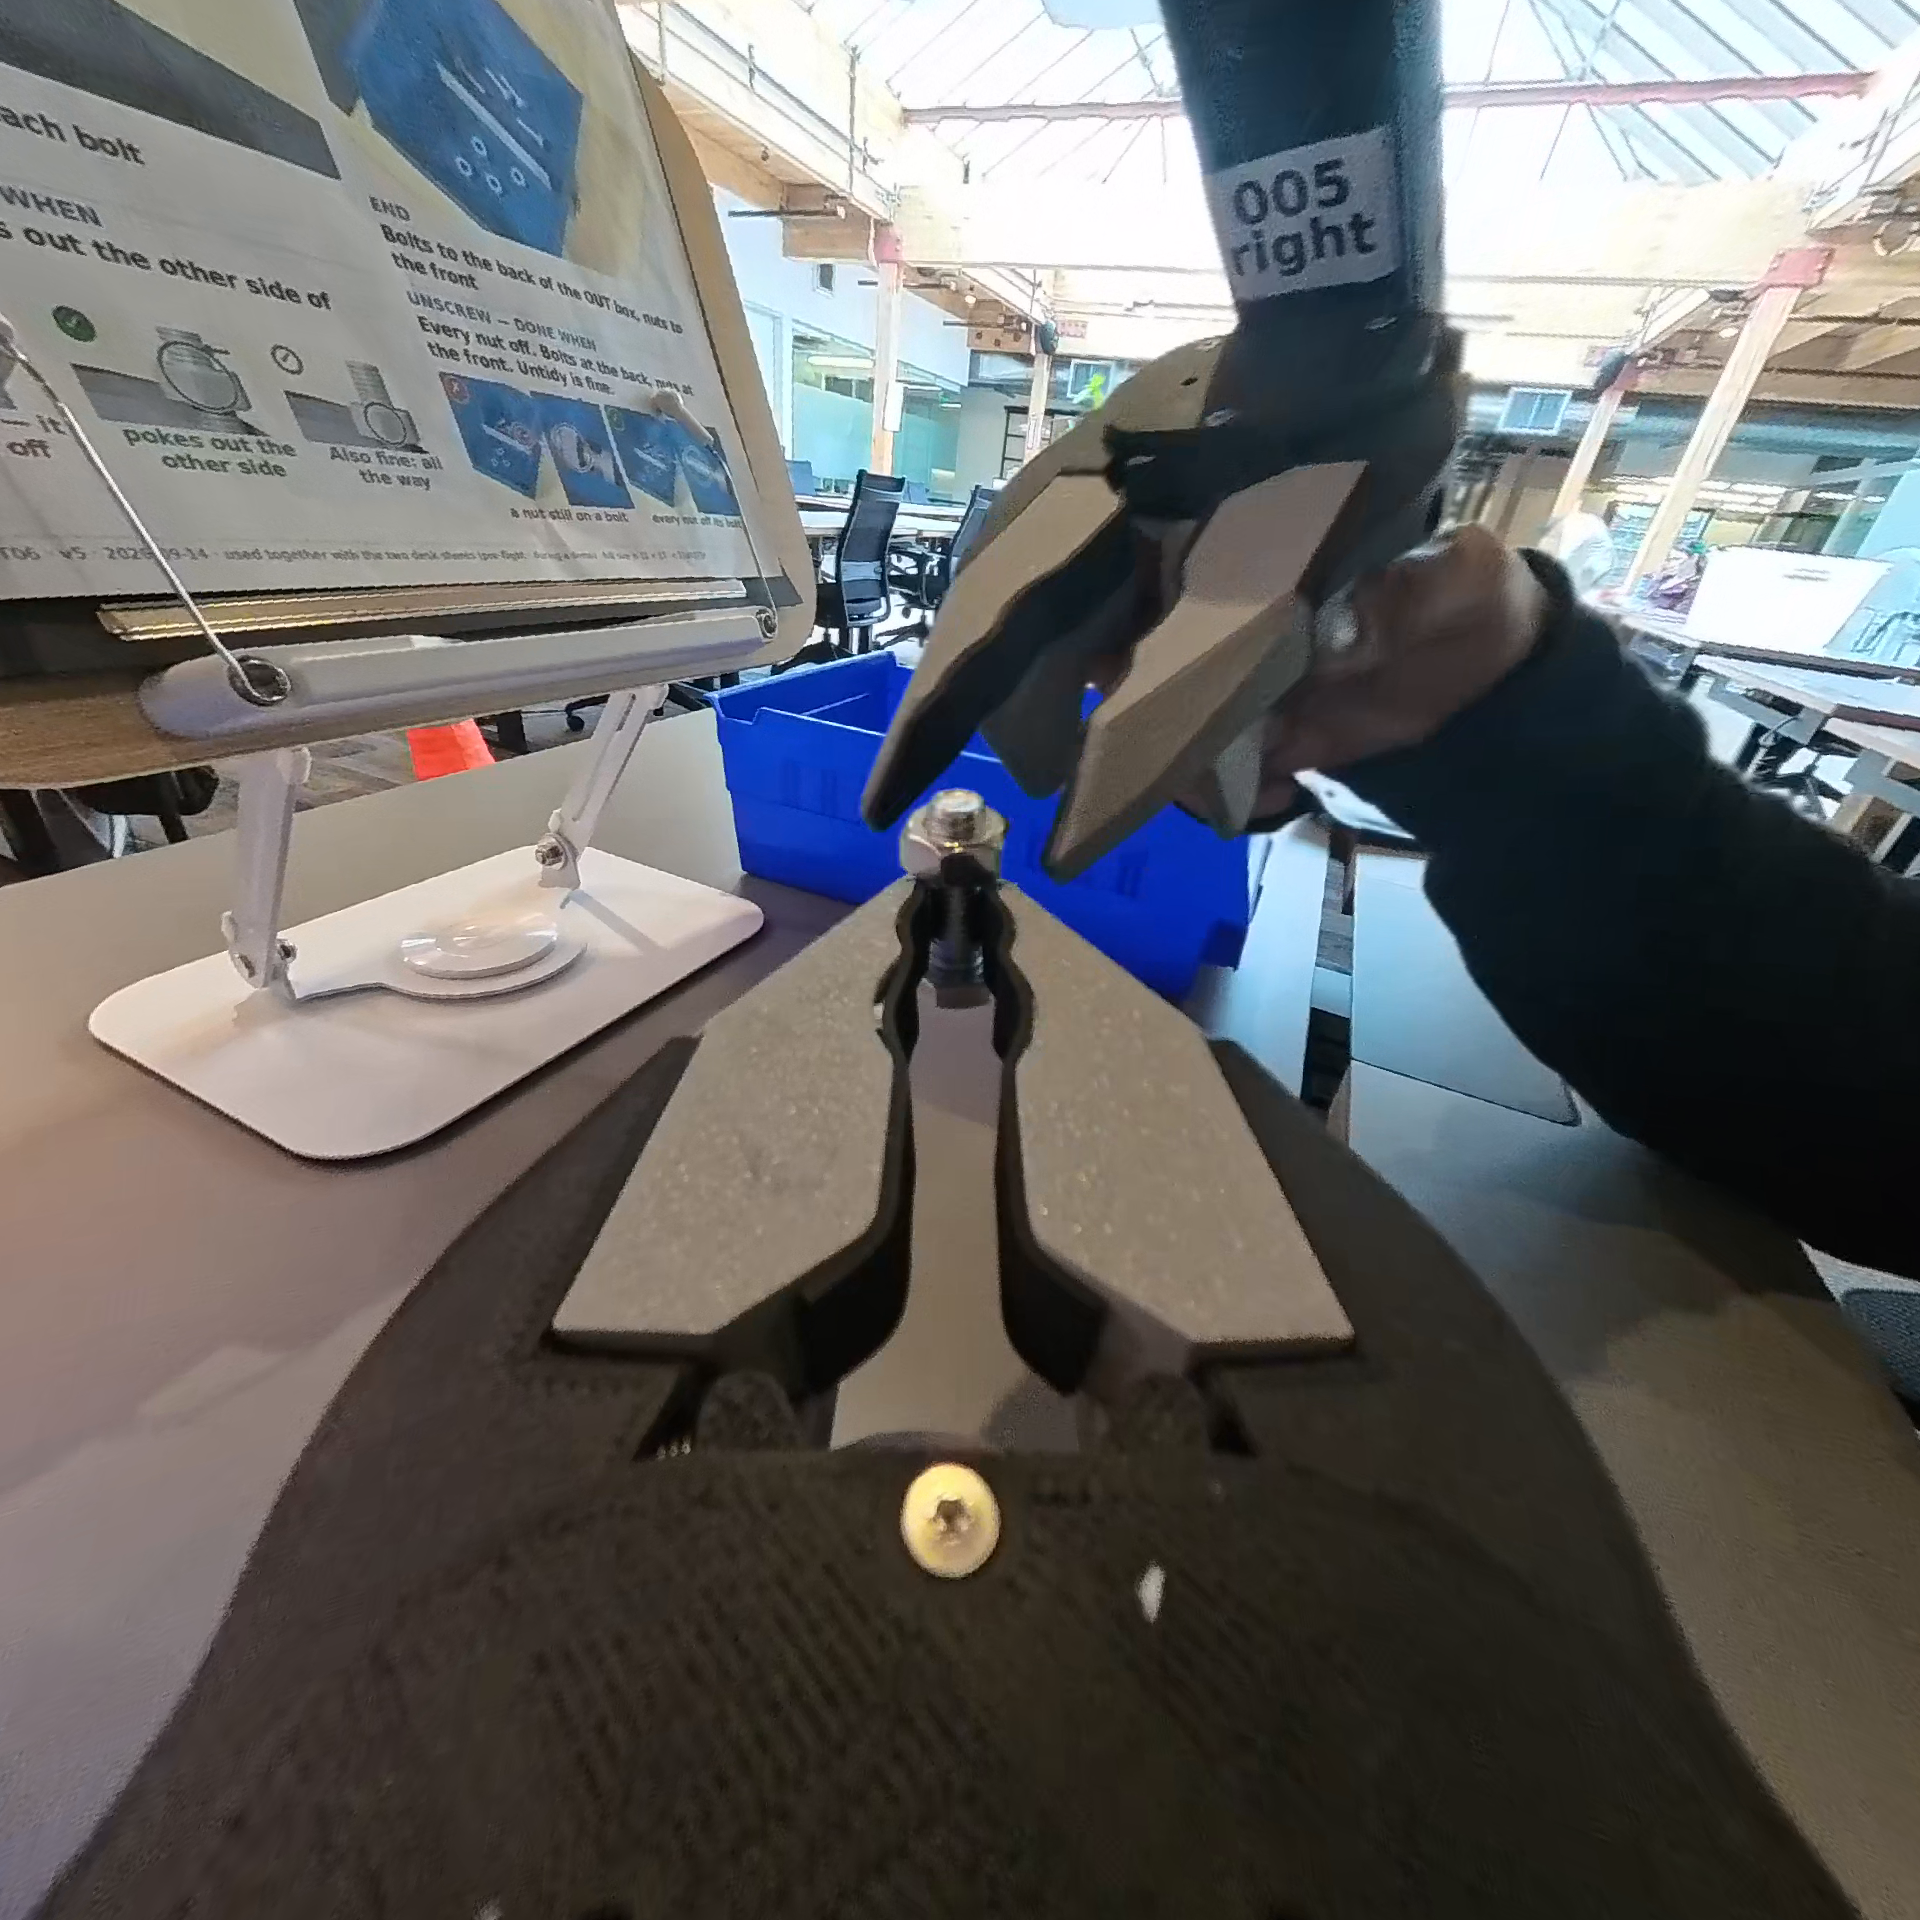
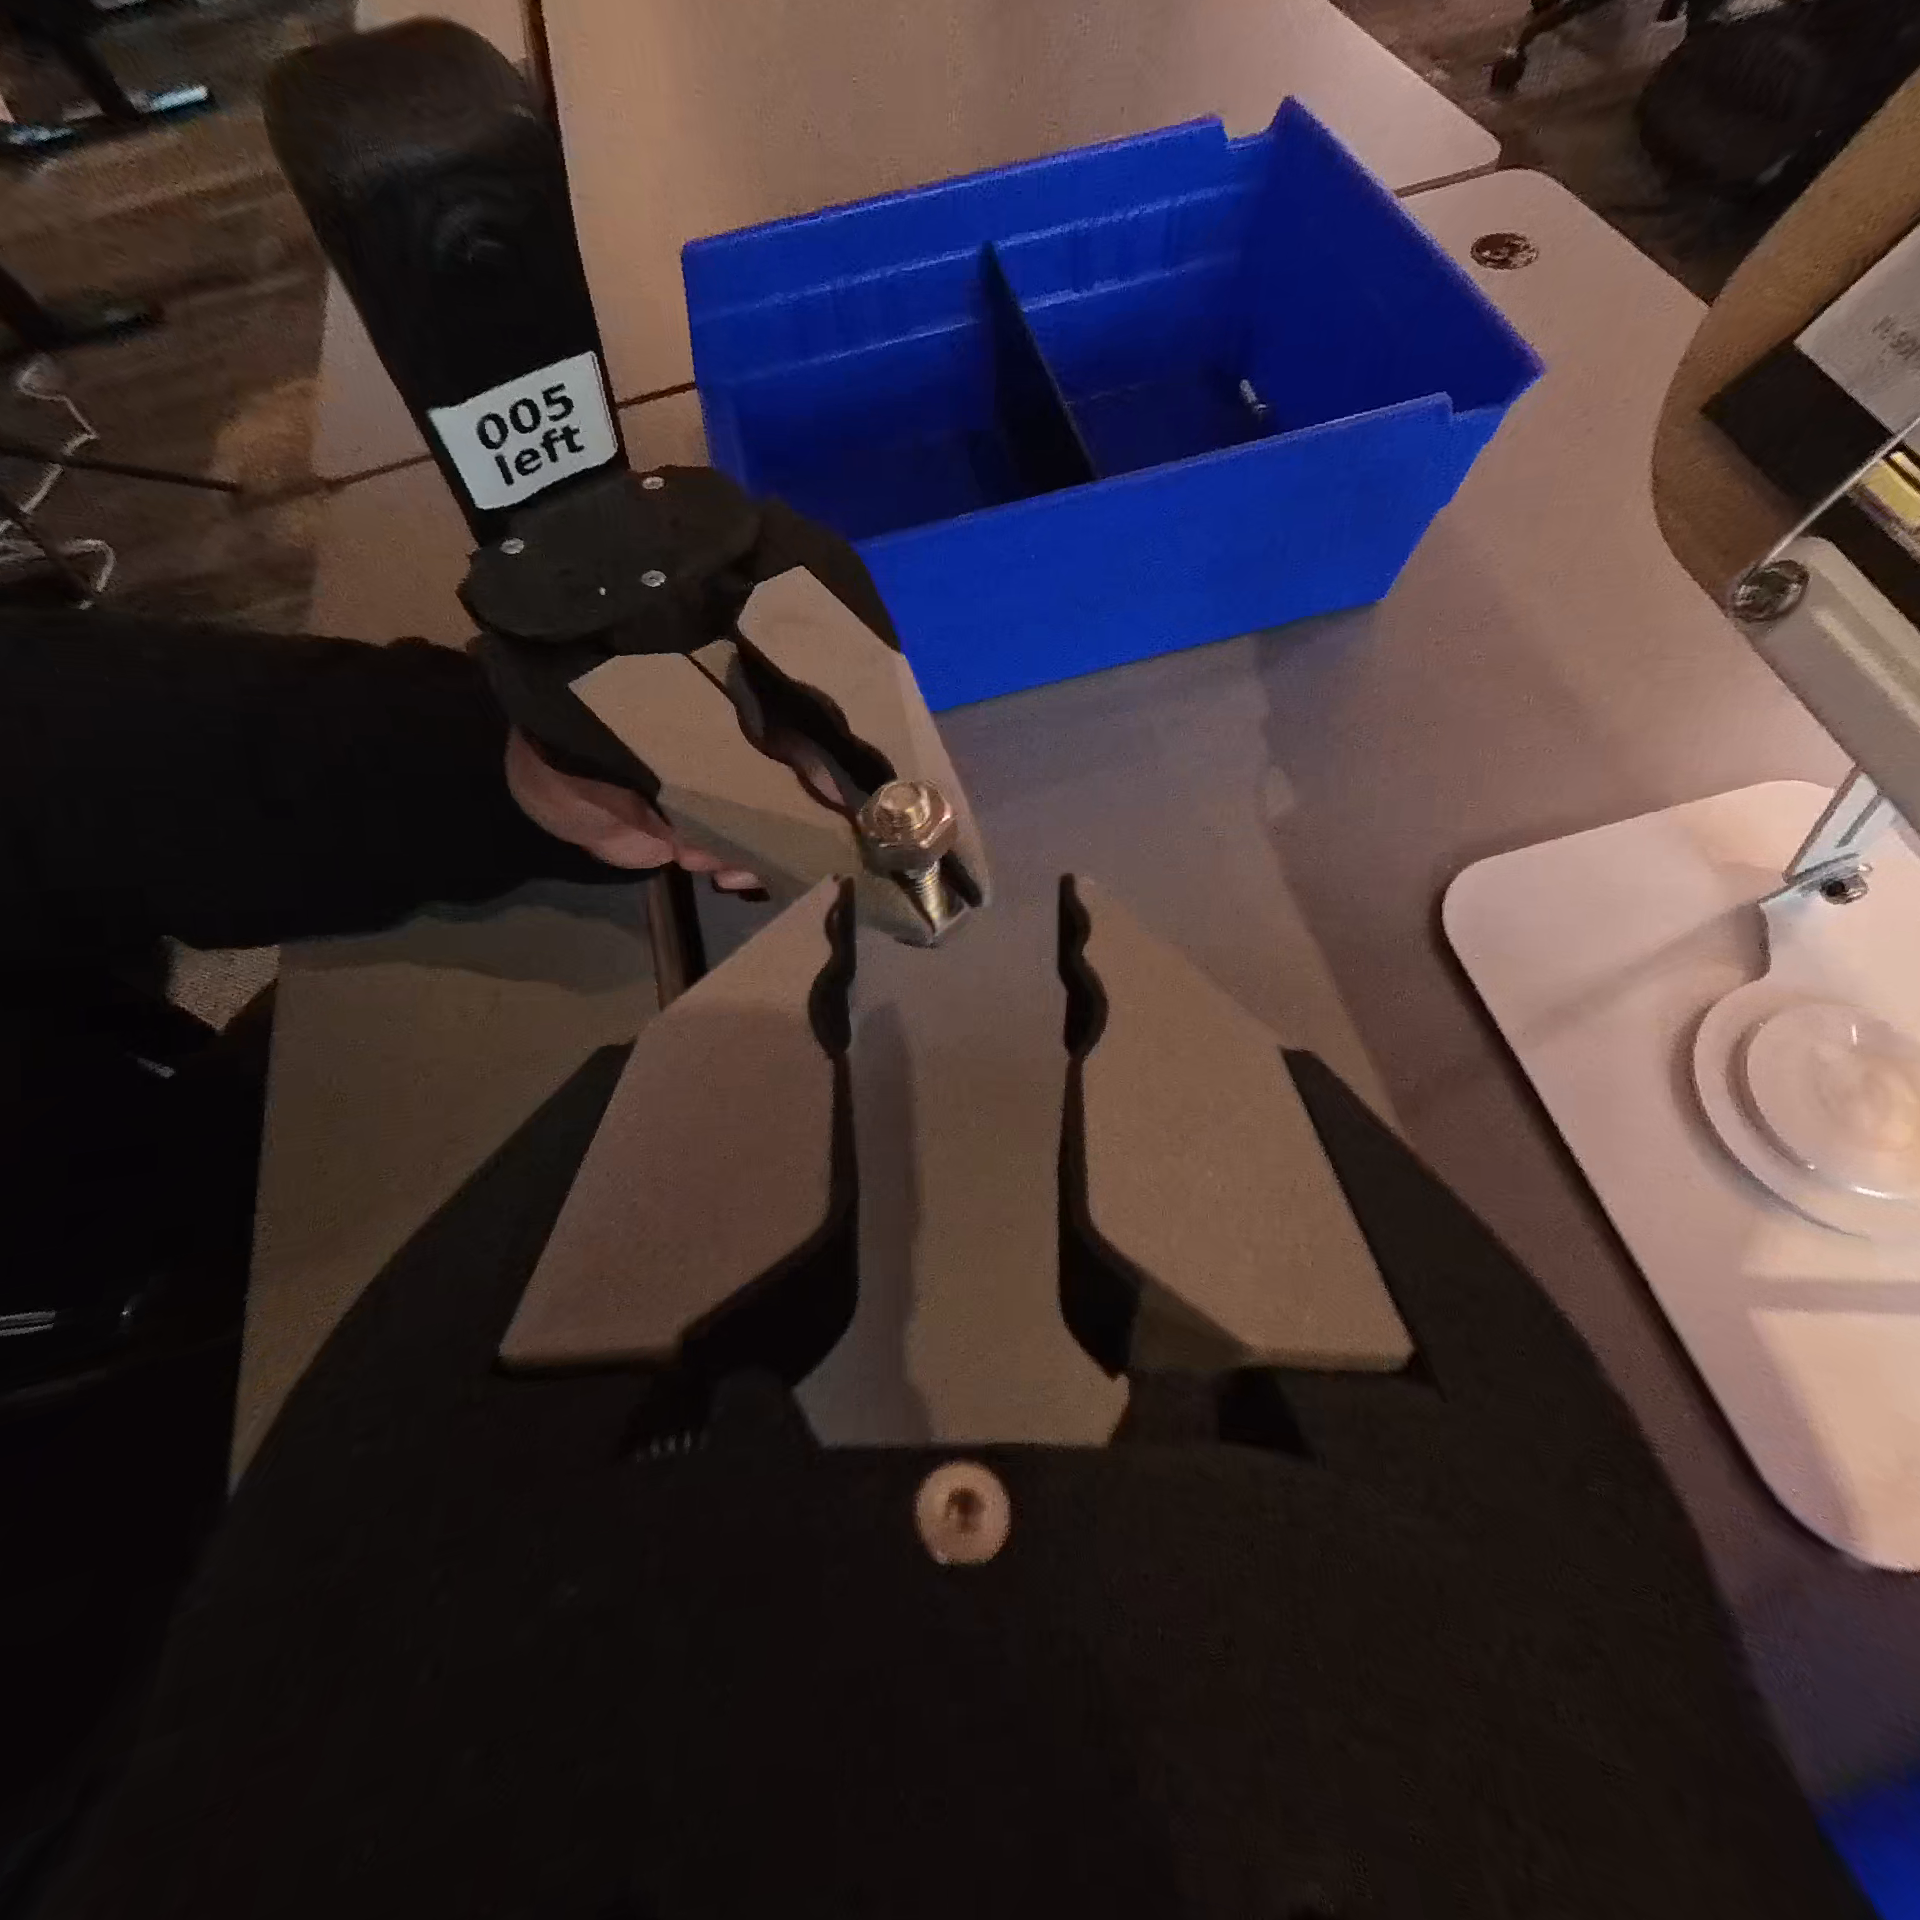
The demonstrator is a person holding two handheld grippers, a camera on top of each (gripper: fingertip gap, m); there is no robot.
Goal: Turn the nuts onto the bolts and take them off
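My left gripper [image 1: 954, 914] is shut on the threaded shank of a steel bolt [image 1: 951, 951] and holds it upright above the table. A hex nut [image 1: 953, 836] sits on the bolt near its top end. In the right wrist view the same bolt [image 2: 930, 899] and nut [image 2: 907, 819] show at the tips of the left gripper [image 2: 940, 883]. My right gripper [image 2: 956, 894] is open and empty, its fingers just short of the nut. In the left wrist view the right gripper [image 1: 961, 836] hangs open just above and behind the nut.
A blue divided bin [image 2: 1101, 416] stands on the grey table beyond the grippers, with a small metal part [image 2: 1250, 397] in its right compartment. A white document stand [image 1: 416, 997] holding an instruction sheet [image 1: 343, 291] stands at the left. A person's dark sleeve [image 1: 1621, 883] holds the right gripper.
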